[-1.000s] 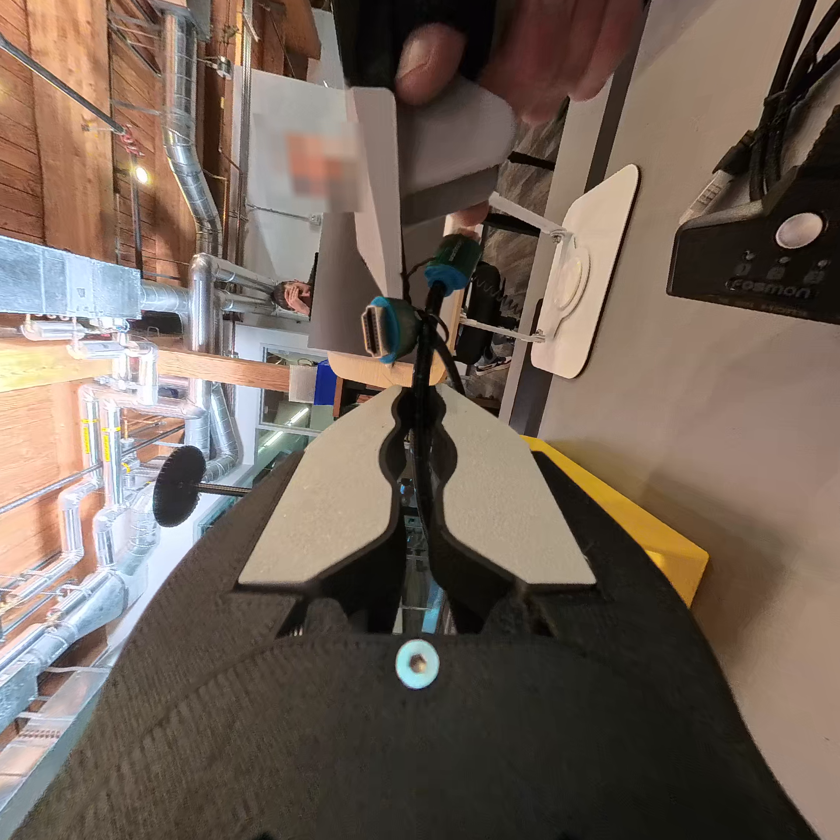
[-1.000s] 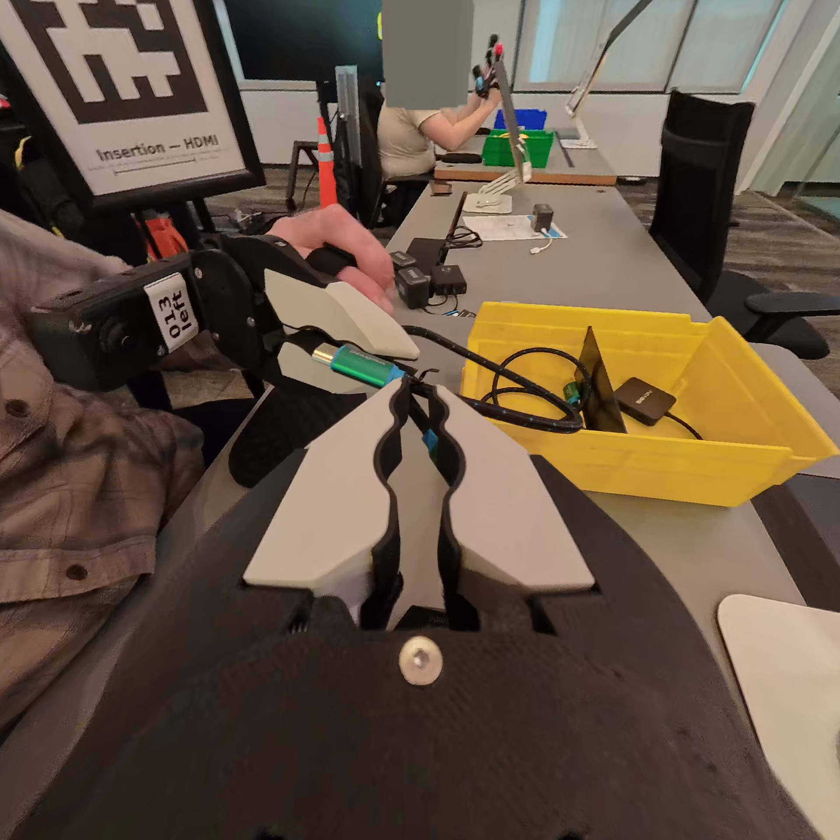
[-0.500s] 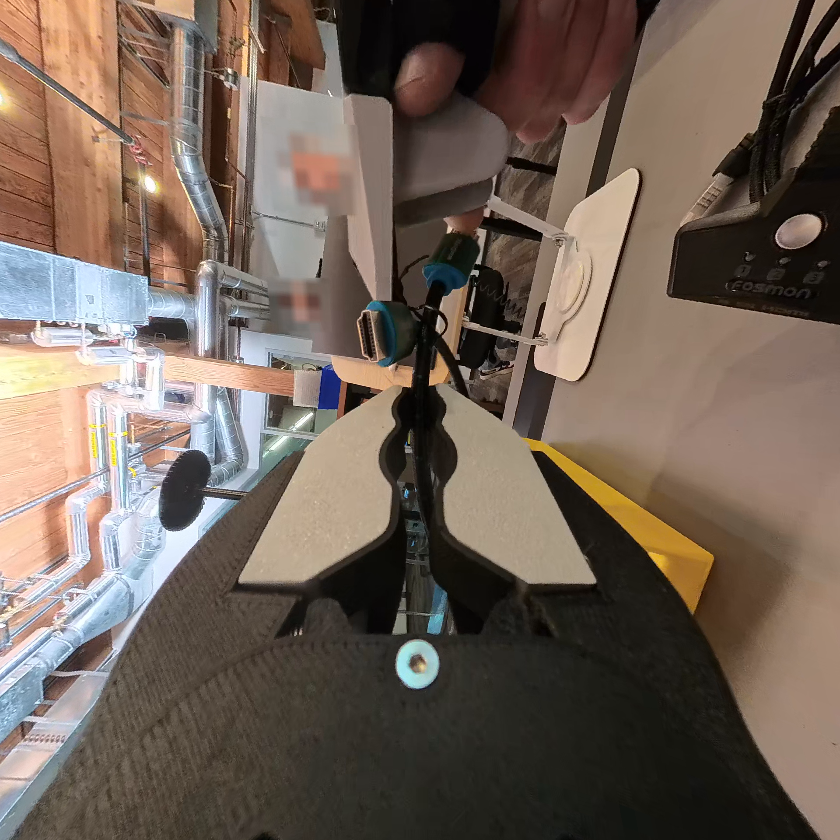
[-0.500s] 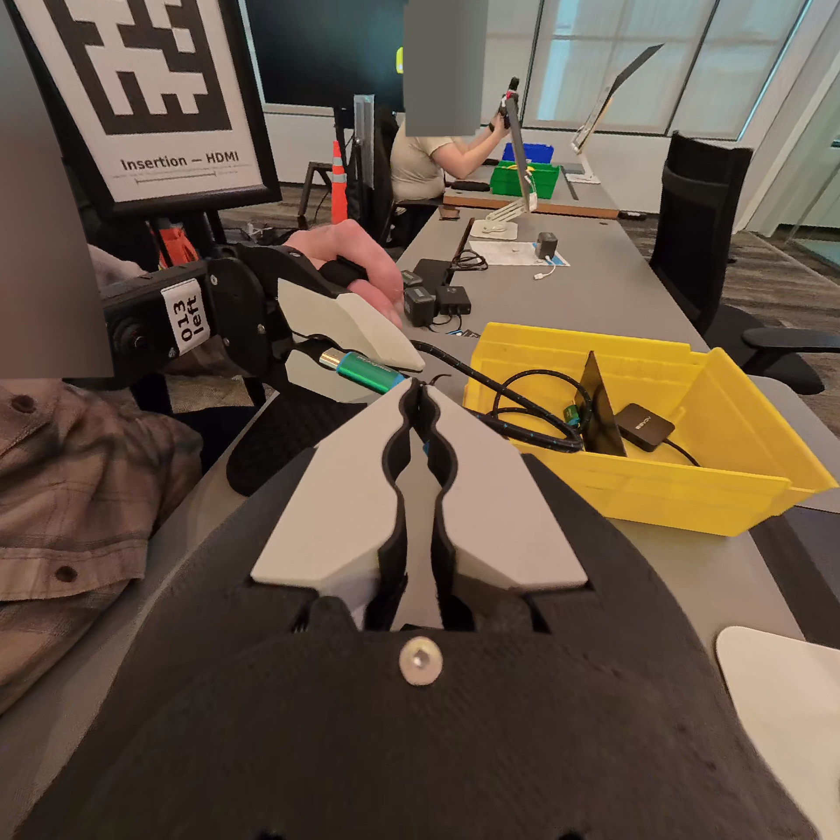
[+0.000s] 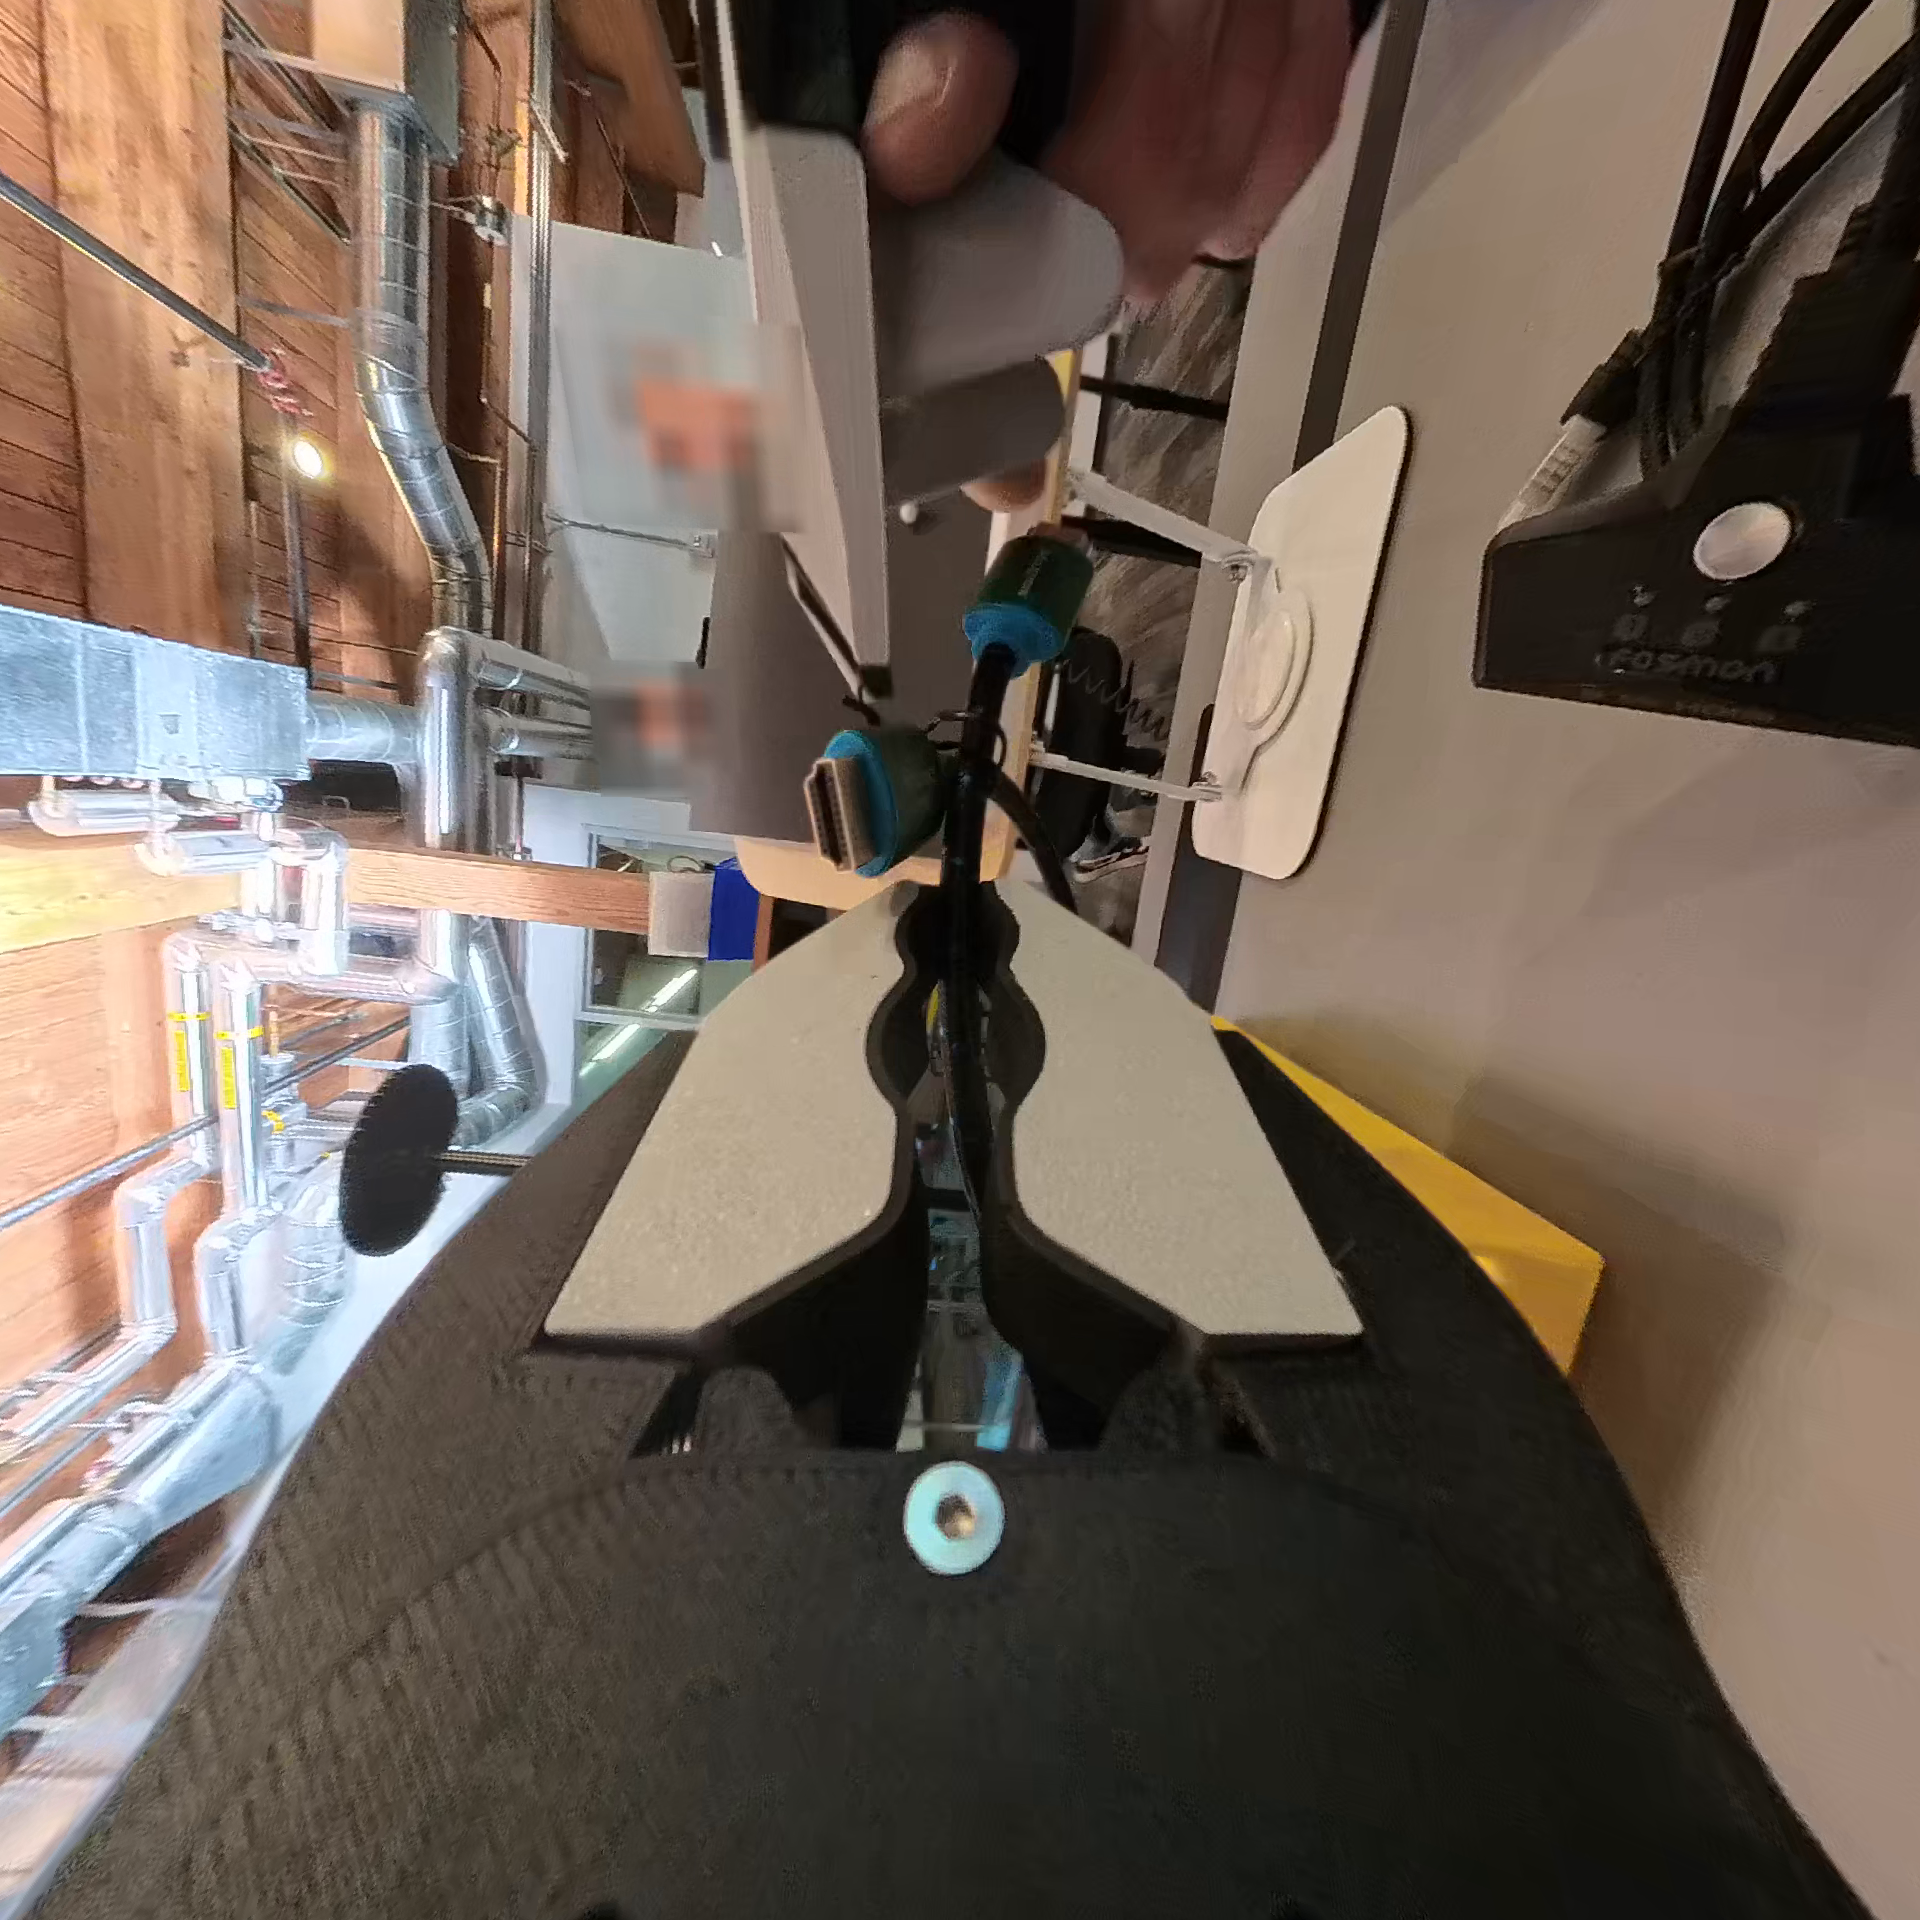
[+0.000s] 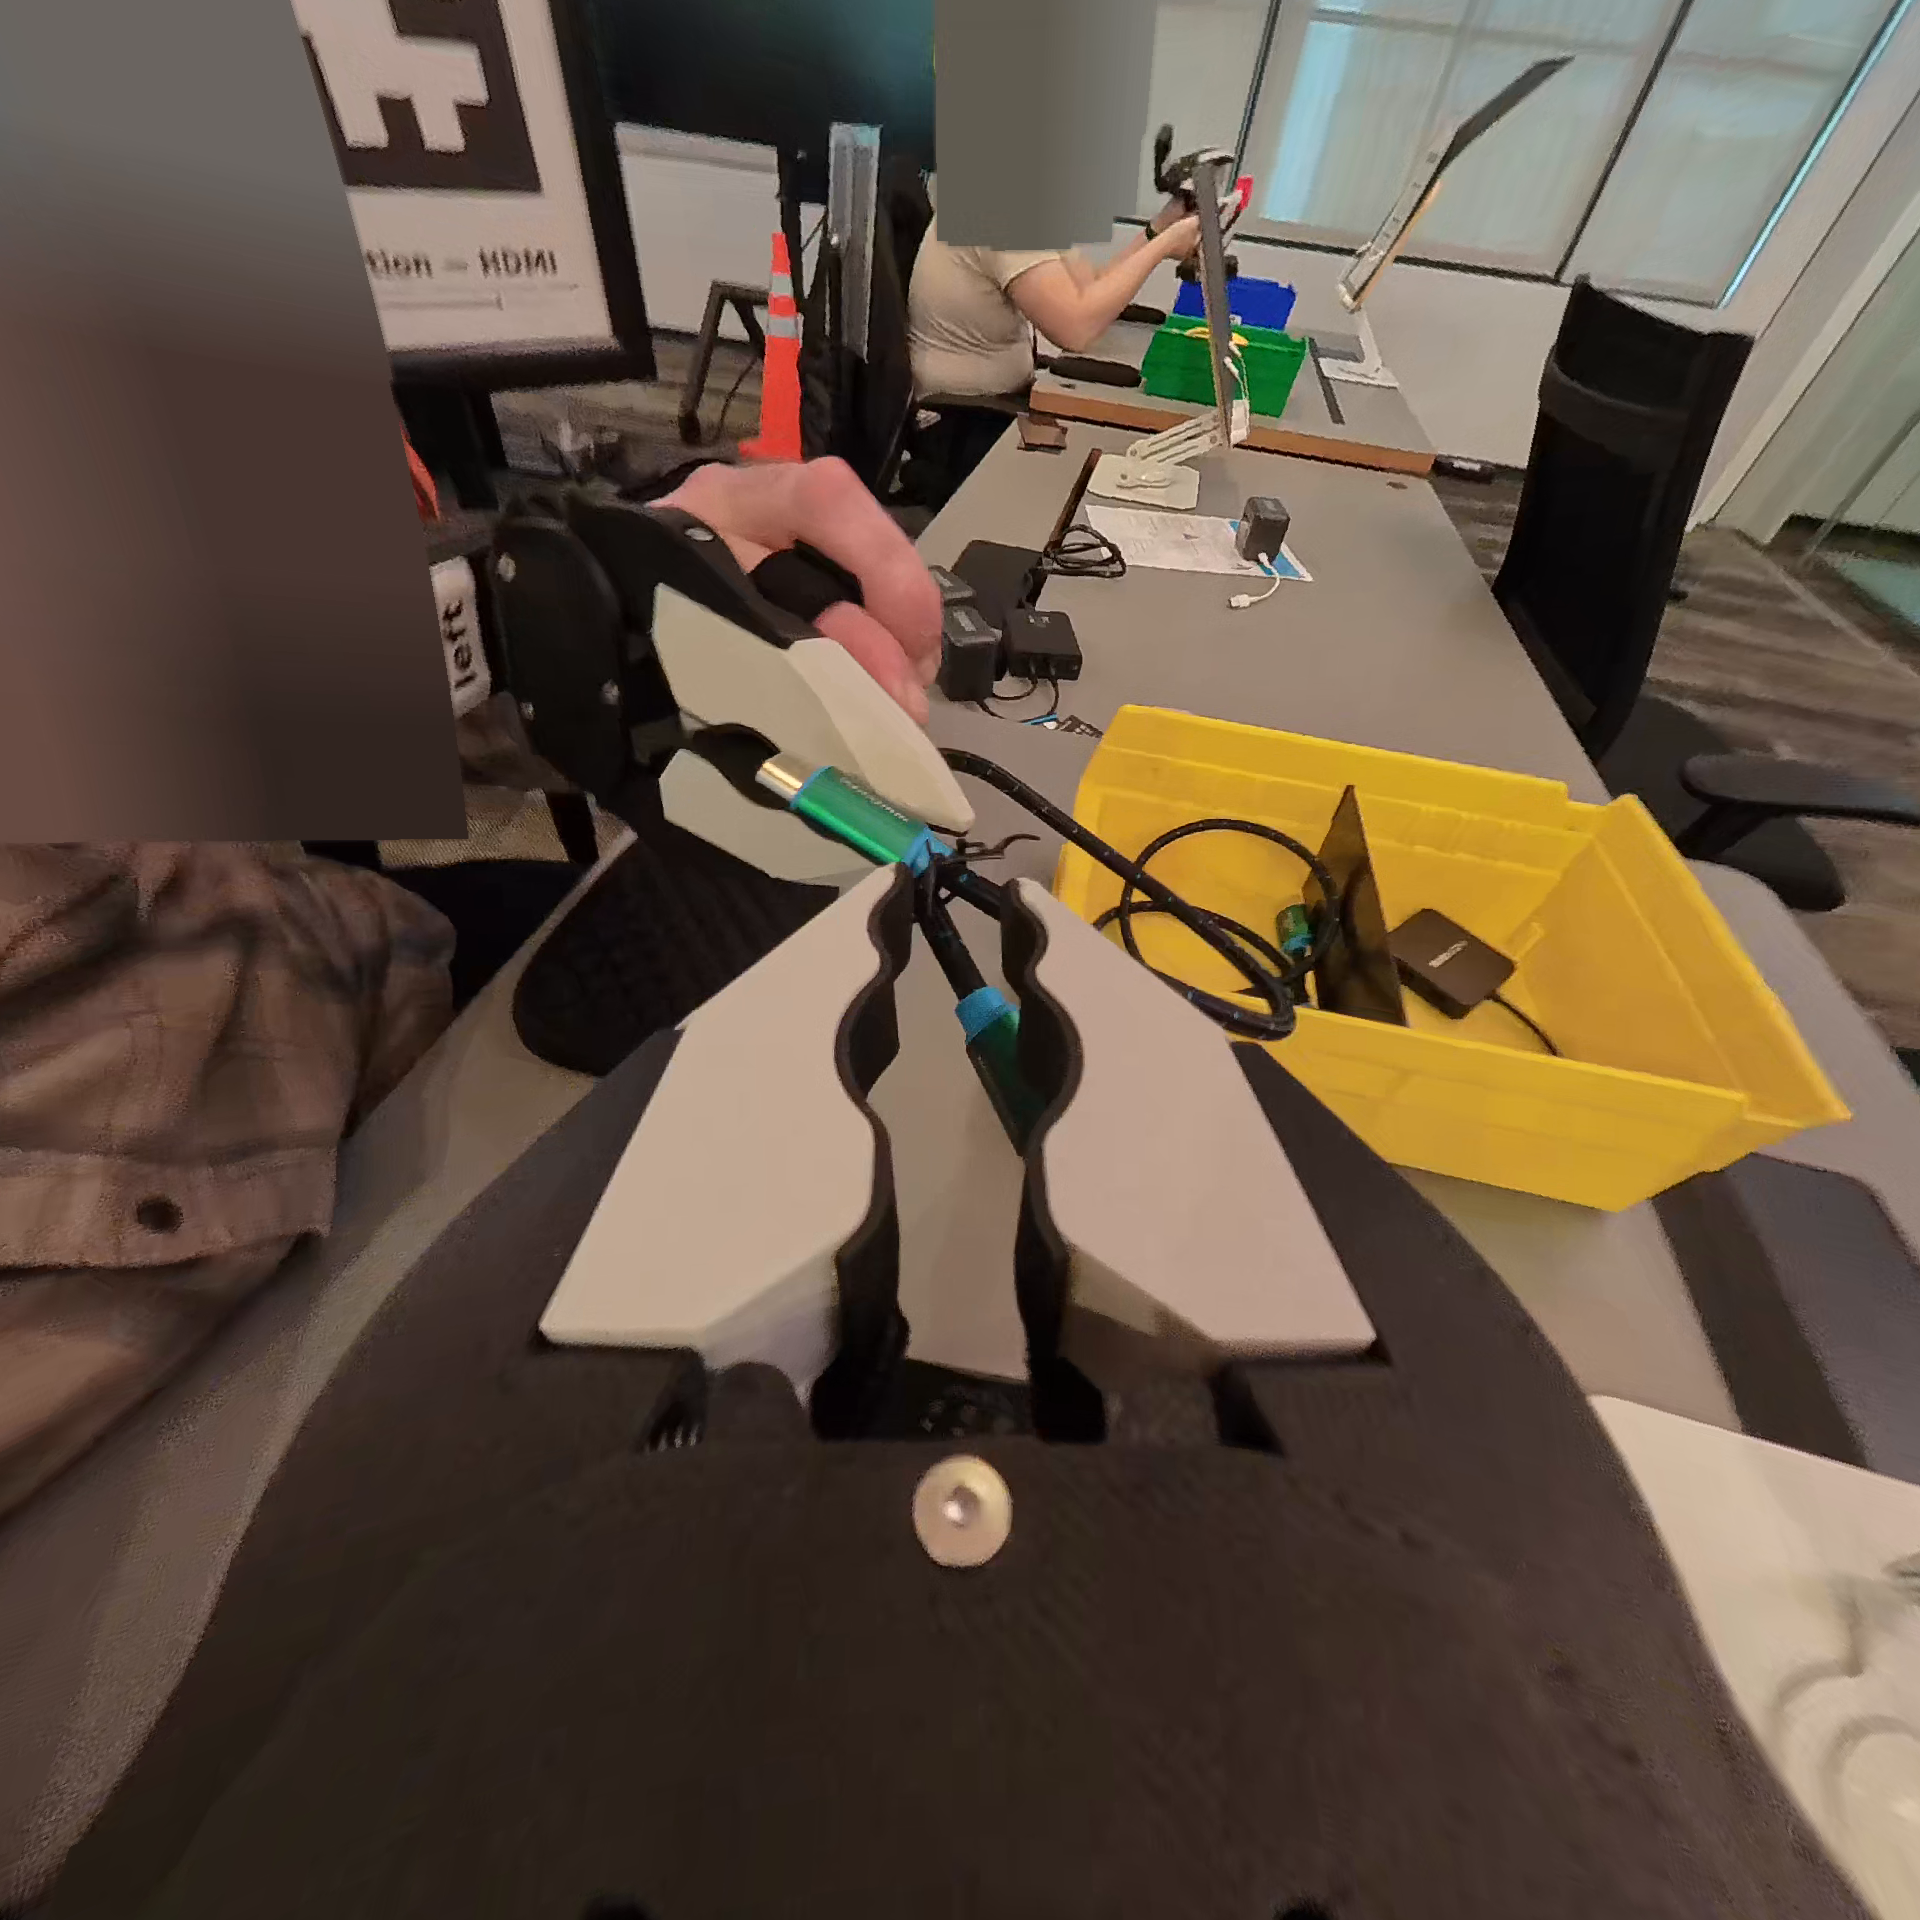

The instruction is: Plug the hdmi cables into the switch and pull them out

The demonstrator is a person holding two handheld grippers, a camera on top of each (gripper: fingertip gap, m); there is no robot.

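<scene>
Left gripper (image 5: pixel 956 914): the fingers are drawn almost together, and a black HDMI cable (image 5: pixel 961 1039) is pinched between them near the tips. Only a thin gap is seen on either side of the cord. Just beyond the tips, a teal-collared plug (image 5: pixel 862 800) is turned back with its metal mouth facing the camera. A second green plug (image 5: pixel 1023 608) is seen farther out, on the same cord.

Right gripper (image 6: pixel 958 888): the fingers are held partly apart, with grey table (image 6: pixel 1351 644) visible through the gap. The second green plug lies in this gap against the right-hand finger. No contact with the other finger is observed, so it is not clamped. From the right wrist view, the left gripper is seen just ahead, gripped by a hand (image 6: pixel 831 551), with the green body of the first plug beside its pale fingers.

Switch (image 5: pixel 1704 613): a black box with a round pale button is noted on the table, well apart from both grippers, and dark leads run from its far side. Neither green plug is inserted in it.

Yellow bin (image 6: pixel 1558 1132): it stands on the table beside the right gripper. A loop of the cable, a small black box and an upright dark divider are recorded inside. A white pad (image 5: pixel 1320 644) lies on the table beyond the switch.
</scene>
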